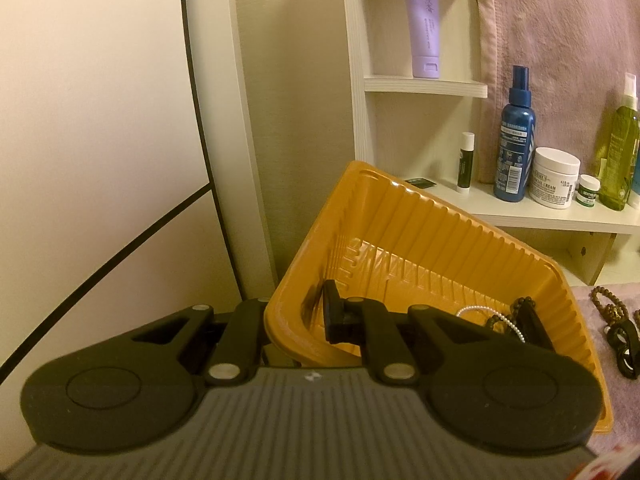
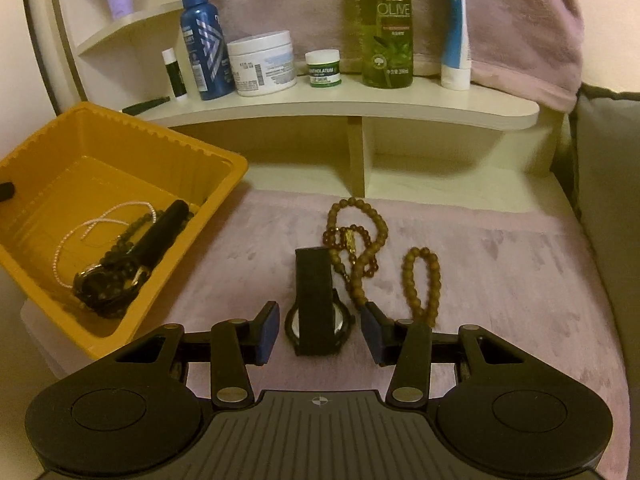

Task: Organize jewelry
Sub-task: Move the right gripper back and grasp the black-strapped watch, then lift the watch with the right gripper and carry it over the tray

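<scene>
A yellow plastic tray (image 2: 224, 164) stands at the left on the pink cloth; it holds a pearl string (image 2: 86, 226), dark beads and a black watch (image 2: 120, 276). My left gripper (image 1: 298, 312) is shut on the tray's (image 1: 400, 208) near-left wall, one finger inside, one outside, and the tray is tilted. My right gripper (image 2: 320, 332) is open, its fingers either side of a black watch (image 2: 316, 312) lying on the cloth. Brown bead strings (image 2: 356, 236) and a bead bracelet (image 2: 420, 280) lie just beyond it.
A white shelf (image 2: 400, 100) behind carries a blue spray bottle (image 2: 202, 40), white cream jar (image 2: 262, 62), small green jar (image 2: 323, 68), olive bottle (image 2: 386, 24) and a tube (image 2: 456, 28). A purple tube (image 1: 424, 28) stands on a higher shelf. A grey cushion (image 2: 608, 184) is at the right.
</scene>
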